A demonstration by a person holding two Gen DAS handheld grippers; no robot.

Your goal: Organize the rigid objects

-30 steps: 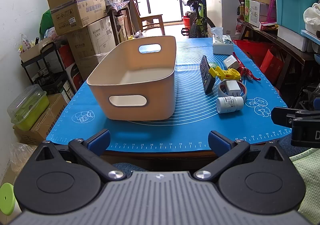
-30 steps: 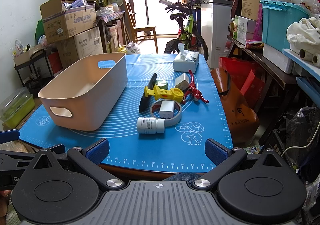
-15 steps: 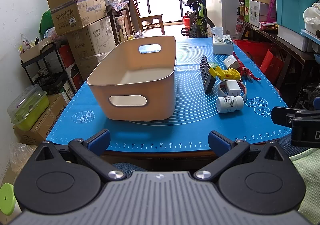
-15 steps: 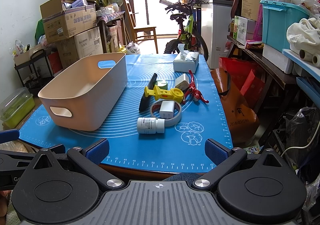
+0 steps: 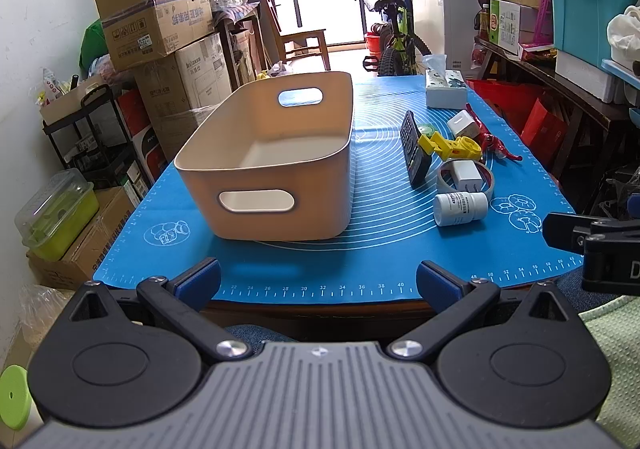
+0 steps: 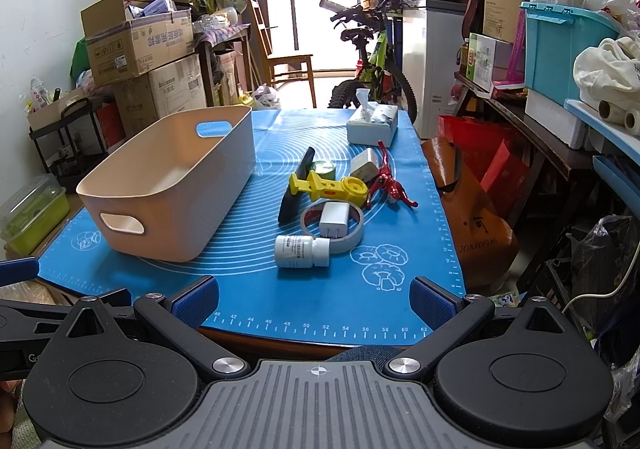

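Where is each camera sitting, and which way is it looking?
Left wrist: sits on the left tool, low at the table's near edge, facing the bin; open fingers show, and the right tool at right.
Right wrist: sits on the right tool, facing the bottle and tape; open fingers show, and part of the left tool at left.
Shared: bin, bottle, tape, mat.

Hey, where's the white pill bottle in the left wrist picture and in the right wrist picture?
Left wrist: the pill bottle lies on its side at right of centre, near the mat's front edge.
Right wrist: the bottle lies near centre, slightly low.
Shared landmark: the tape roll just behind it, with a white charger inside.
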